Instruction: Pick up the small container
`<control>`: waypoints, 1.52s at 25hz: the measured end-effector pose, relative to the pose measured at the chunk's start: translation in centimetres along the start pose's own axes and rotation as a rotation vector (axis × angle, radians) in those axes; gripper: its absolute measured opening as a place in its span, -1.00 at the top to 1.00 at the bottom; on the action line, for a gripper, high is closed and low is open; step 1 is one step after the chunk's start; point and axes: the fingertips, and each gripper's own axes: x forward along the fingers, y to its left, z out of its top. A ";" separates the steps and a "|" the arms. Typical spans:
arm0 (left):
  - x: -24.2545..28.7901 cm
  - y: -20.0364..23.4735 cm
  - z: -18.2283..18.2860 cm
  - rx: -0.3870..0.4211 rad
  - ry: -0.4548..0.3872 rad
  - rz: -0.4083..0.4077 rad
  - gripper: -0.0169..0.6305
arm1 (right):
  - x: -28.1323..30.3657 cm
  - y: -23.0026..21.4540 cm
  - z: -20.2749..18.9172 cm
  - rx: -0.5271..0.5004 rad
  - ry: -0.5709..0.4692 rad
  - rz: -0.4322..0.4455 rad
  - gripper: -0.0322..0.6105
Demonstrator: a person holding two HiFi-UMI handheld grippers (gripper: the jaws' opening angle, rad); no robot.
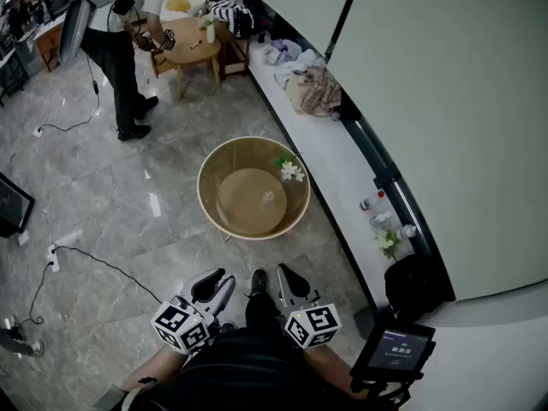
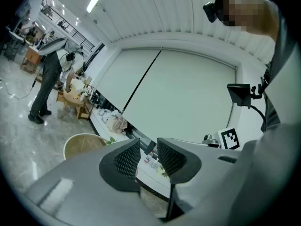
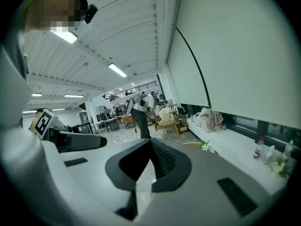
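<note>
Closest to the lens, the left gripper [image 1: 218, 279] and the right gripper [image 1: 287, 274] are held side by side at the bottom edge of the head view, with a black shoe [image 1: 259, 281] seen between them on the grey floor [image 1: 128, 212]. The left jaws are drawn together, with only a slit left between the ribbed pads, and nothing is gripped. The right jaws are pressed together at their tips and are likewise empty. A small screen [image 1: 398, 348] is mounted just to the right.

Further out, well apart from both grippers, a round rimmed table [image 1: 208, 174] is placed on the floor. The small container [image 1: 267, 198], clear, is set on its inner disc, just right of centre. White flowers [image 1: 289, 170] are laid at the far right rim.

Beyond, a white ledge [image 1: 330, 157] along the wall is strewn with a bottle [image 1: 368, 202] and clothes [image 1: 315, 91]. A person [image 1: 120, 50] is bent over a wooden side table [image 1: 193, 50] at the far end.
</note>
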 end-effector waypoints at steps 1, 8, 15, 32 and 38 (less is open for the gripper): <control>-0.8 -0.8 0.1 0.031 0.004 0.004 0.59 | -0.9 0.6 -0.1 0.007 0.004 -0.001 0.91; -3.9 -4.3 0.0 0.110 -0.007 0.033 0.59 | -5.0 3.8 0.2 -0.031 0.003 0.016 0.91; -1.7 -8.4 -1.3 0.154 0.031 0.039 0.58 | -8.5 1.5 -0.4 -0.008 -0.022 0.031 0.91; 7.9 -15.6 -3.9 0.282 0.124 0.060 0.58 | -13.2 -9.6 0.2 0.013 -0.071 0.019 0.91; 8.1 -17.2 -5.3 0.283 0.133 0.105 0.59 | -14.5 -11.3 -0.2 0.011 -0.067 0.033 0.91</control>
